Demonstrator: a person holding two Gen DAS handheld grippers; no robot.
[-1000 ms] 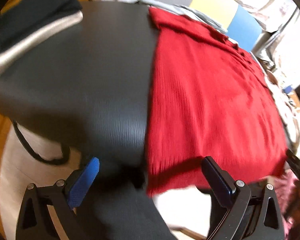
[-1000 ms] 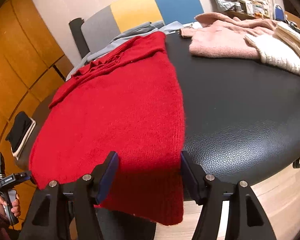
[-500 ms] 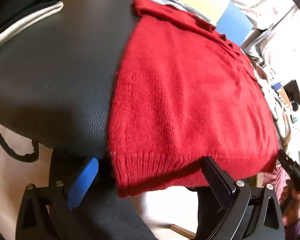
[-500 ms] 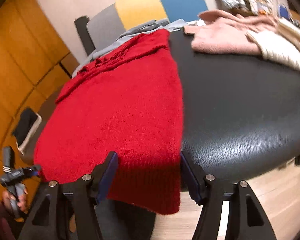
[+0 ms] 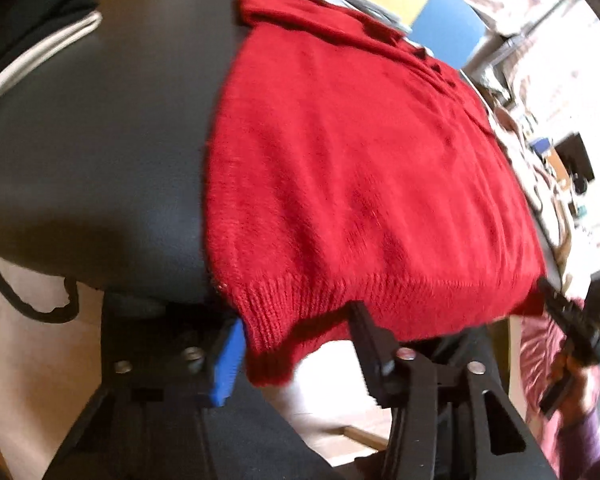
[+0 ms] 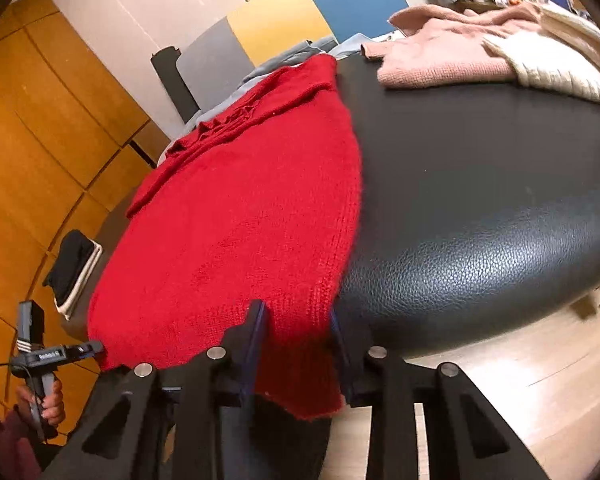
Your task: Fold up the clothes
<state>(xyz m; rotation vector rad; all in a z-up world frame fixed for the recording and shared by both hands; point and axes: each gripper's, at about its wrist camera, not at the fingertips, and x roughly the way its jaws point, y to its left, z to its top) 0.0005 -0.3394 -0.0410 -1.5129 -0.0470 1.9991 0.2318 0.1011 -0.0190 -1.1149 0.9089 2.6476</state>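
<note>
Both my grippers just closed on the red knitted sweater's (image 5: 364, 168) hem.
Left gripper (image 5: 296, 344) and right gripper (image 6: 296, 344) each pinch a corner hanging off the black leather tabletop (image 6: 480, 200).

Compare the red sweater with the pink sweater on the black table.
The red sweater lies spread flat, its ribbed hem hanging over the near edge; the pink sweater sits bunched at the far side. The red one is bright and covers far more surface; the pink one is pale and partly under a cream knit. Both are knitwear on the black table.

Bare black tabletop (image 6: 480, 184) right of red sweater (image 6: 240, 220); pink knit (image 6: 440, 60) — far edge.
</note>
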